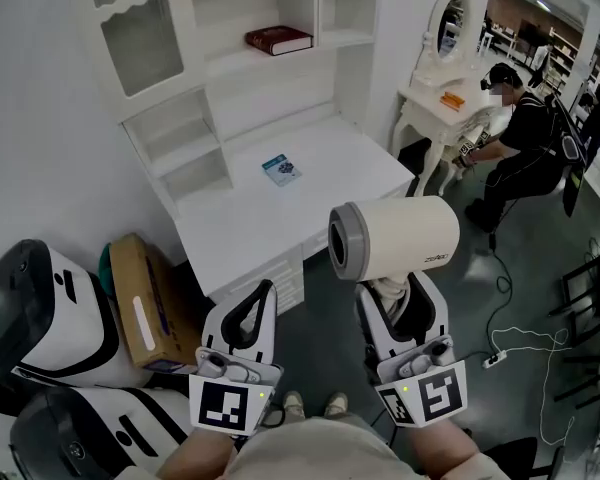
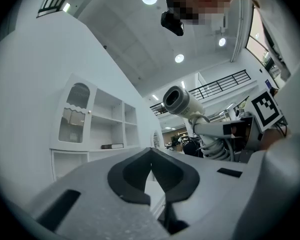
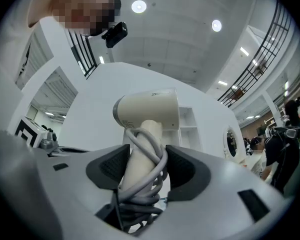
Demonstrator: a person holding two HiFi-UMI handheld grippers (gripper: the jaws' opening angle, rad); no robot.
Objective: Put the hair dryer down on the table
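We clamp the cord-wrapped handle of the hair dryer (image 1: 395, 238) between the fingers of our right gripper (image 3: 146, 166), its barrel just beyond them. The counter (image 1: 280, 218) lies ahead-left. Our left gripper (image 2: 151, 173) has its fingers pressed together, empty.

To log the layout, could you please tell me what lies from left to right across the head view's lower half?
white-and-black device → brown box → left gripper → hair dryer → power strip

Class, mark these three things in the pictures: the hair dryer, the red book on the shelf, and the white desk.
hair dryer (image 1: 405, 233): head view, on its cream barrel.
red book (image 1: 278, 39): head view, on its cover.
white desk (image 1: 320, 193): head view, on its bare top.
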